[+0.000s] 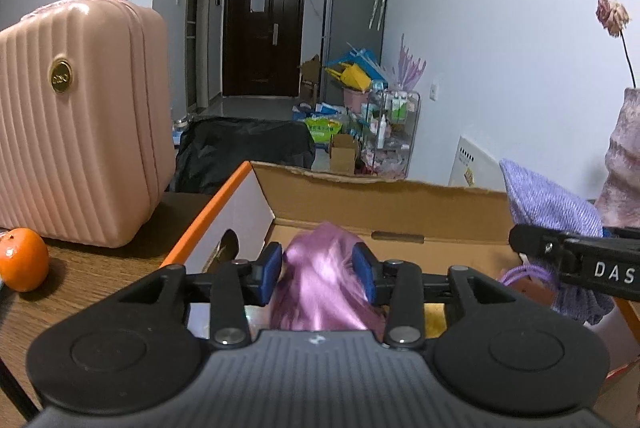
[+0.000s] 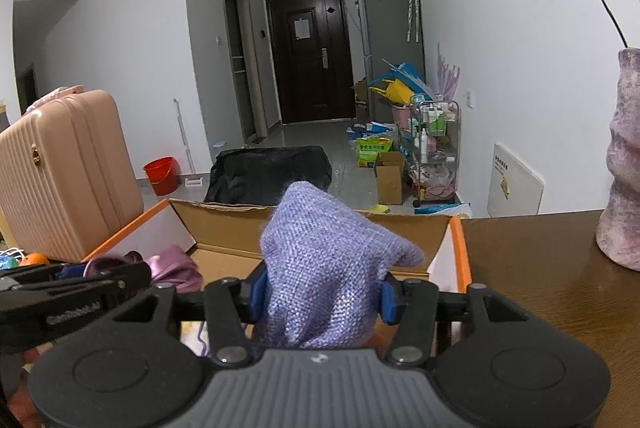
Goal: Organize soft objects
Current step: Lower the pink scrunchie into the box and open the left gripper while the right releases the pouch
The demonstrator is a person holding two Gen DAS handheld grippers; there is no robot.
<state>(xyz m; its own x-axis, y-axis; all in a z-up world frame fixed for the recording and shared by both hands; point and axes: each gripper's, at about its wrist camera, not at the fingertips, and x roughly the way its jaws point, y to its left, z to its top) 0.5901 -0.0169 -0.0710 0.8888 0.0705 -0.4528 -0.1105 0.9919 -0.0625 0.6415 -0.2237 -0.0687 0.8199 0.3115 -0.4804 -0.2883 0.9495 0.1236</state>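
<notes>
An open cardboard box (image 1: pixel 380 184) with orange edges stands on the wooden table. My left gripper (image 1: pixel 322 268) hangs over its inside, and a shiny pink cloth (image 1: pixel 320 296) bulges up between its blue pads (image 1: pixel 272 264), blurred and loose. The pads stand apart and do not squeeze it. To the right my right gripper (image 2: pixel 324 294) is over the same box (image 2: pixel 224 206), a purple knitted cloth (image 2: pixel 320 252) rising in a cone between its parted pads. The pink cloth (image 2: pixel 172 268) shows at the left of the right wrist view, and the knitted cloth (image 1: pixel 548 200) at the right of the left wrist view.
A pink ribbed suitcase (image 1: pixel 80 116) stands on the table left of the box, with an orange (image 1: pixel 24 260) in front of it. A mottled pink vase (image 2: pixel 624 156) with dried roses stands to the right on the table (image 2: pixel 540 268). Beyond lie a black bag and floor clutter.
</notes>
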